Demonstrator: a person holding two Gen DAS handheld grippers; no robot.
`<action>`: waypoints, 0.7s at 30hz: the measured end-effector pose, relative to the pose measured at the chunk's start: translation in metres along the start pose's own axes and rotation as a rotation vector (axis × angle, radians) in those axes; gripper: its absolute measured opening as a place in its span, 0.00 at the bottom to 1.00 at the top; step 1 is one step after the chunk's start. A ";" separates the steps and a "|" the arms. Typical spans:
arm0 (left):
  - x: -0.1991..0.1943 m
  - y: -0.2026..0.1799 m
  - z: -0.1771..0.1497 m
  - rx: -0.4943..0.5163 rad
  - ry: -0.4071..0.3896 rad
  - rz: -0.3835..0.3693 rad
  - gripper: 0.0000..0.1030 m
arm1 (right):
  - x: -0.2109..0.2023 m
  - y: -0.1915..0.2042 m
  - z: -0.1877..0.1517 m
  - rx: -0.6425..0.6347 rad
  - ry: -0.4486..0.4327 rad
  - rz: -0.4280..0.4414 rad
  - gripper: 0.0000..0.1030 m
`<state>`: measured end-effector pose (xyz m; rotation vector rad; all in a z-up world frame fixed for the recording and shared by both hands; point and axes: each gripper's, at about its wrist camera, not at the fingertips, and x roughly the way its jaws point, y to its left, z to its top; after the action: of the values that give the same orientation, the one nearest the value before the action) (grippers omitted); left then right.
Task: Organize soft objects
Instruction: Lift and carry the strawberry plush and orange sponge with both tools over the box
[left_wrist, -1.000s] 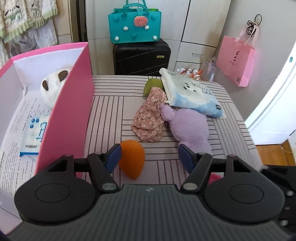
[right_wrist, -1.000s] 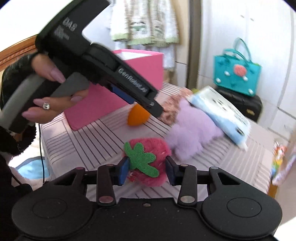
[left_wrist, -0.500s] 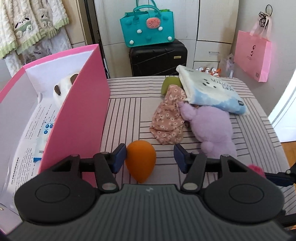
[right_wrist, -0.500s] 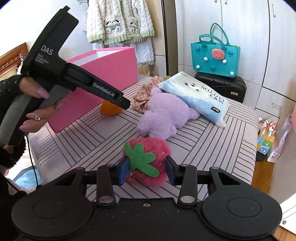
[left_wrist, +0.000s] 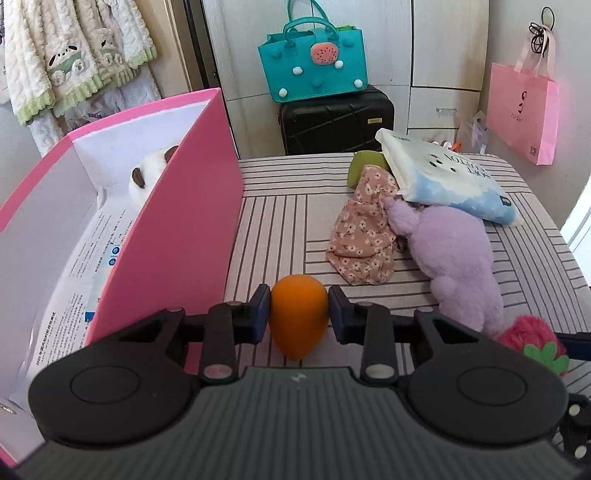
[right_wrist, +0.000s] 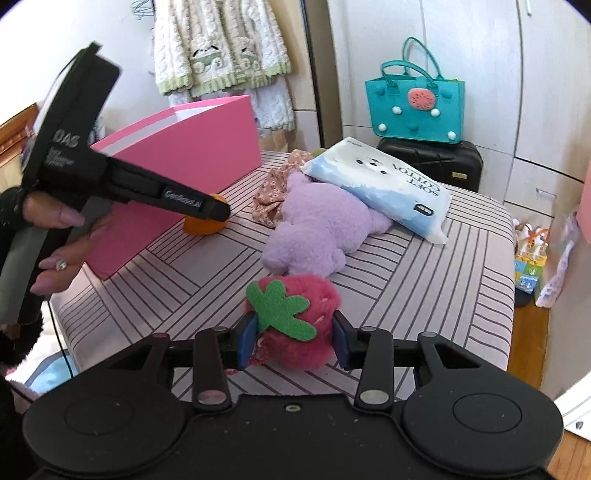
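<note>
On the striped table, next to the pink box (left_wrist: 177, 236), lies an orange egg-shaped sponge (left_wrist: 298, 325). My left gripper (left_wrist: 299, 310) has it between its blue pads, and the jaws are closing, both pads touching its sides. The right wrist view shows the same left gripper (right_wrist: 218, 210) in a person's hand, over the sponge (right_wrist: 199, 227). My right gripper (right_wrist: 293, 341) is shut on a red strawberry plush (right_wrist: 295, 314) with a green leaf, near the table's front edge. A purple plush (left_wrist: 454, 251) and a floral cloth (left_wrist: 364, 236) lie further back.
A white and blue tissue pack (left_wrist: 450, 181) leans on a green soft thing (left_wrist: 360, 166) at the back. A panda plush (left_wrist: 147, 173) and papers lie in the pink box. Behind the table a teal bag (left_wrist: 314, 62) sits on a black suitcase (left_wrist: 336, 122).
The left jaws have come in from wide apart onto the orange sponge. The right gripper has kept its grip on the strawberry plush and has rolled a little.
</note>
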<state>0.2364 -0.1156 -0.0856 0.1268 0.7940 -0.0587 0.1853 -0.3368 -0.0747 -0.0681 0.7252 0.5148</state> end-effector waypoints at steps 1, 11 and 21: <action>-0.002 0.001 -0.001 -0.008 -0.002 -0.005 0.31 | 0.000 0.000 0.000 0.012 0.000 -0.005 0.45; -0.031 0.009 -0.016 -0.018 0.045 -0.193 0.31 | -0.012 0.009 0.001 0.081 0.030 -0.027 0.45; -0.071 0.023 -0.030 0.060 0.086 -0.357 0.31 | -0.033 0.025 0.005 0.125 0.077 0.021 0.45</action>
<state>0.1680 -0.0887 -0.0539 0.0433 0.8945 -0.4167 0.1557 -0.3278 -0.0467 0.0366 0.8327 0.4875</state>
